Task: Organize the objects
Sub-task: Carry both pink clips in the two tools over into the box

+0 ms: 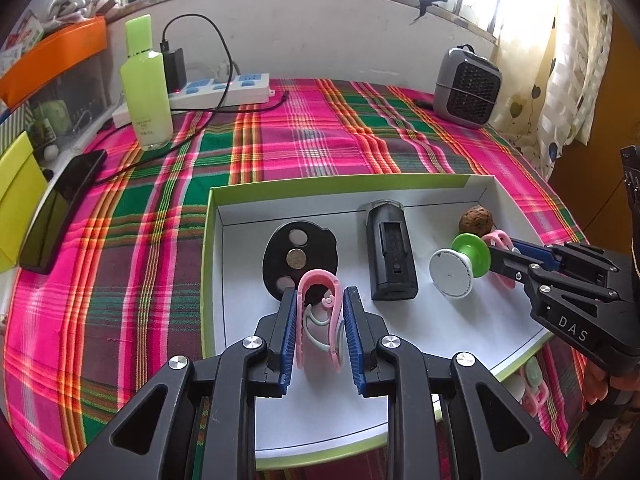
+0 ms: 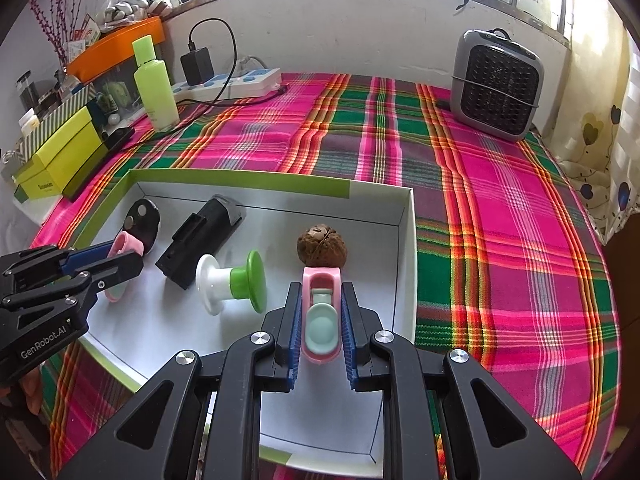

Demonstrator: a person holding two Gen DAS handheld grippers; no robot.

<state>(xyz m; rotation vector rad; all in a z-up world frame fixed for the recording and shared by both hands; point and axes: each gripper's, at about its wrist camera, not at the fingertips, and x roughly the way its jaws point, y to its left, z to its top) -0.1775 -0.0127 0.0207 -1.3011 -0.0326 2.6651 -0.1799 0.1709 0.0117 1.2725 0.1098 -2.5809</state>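
A shallow white box with a green rim (image 1: pixel 348 181) (image 2: pixel 240 184) lies on the plaid cloth. In it are a black oval holder with coins (image 1: pixel 300 258) (image 2: pixel 142 220), a black rectangular device (image 1: pixel 390 254) (image 2: pixel 202 236), a green and white spool (image 1: pixel 460 266) (image 2: pixel 232 282) and a brown walnut (image 1: pixel 475 219) (image 2: pixel 322 250). My left gripper (image 1: pixel 319 320) (image 2: pixel 120 256) is shut on a pink clip (image 1: pixel 318 312) (image 2: pixel 126 244) over the box's left part. My right gripper (image 2: pixel 321 320) (image 1: pixel 500 248) is shut on another pink clip (image 2: pixel 321 320) (image 1: pixel 496 238) just in front of the walnut.
A green bottle (image 1: pixel 146 88) (image 2: pixel 154 84), a power strip with charger and cable (image 1: pixel 220 88) (image 2: pixel 228 80) and a dark phone (image 1: pixel 60 208) stand at the back left. A grey fan heater (image 1: pixel 468 84) (image 2: pixel 496 84) stands at the back right. Yellow-green boxes (image 2: pixel 60 156) sit at the left.
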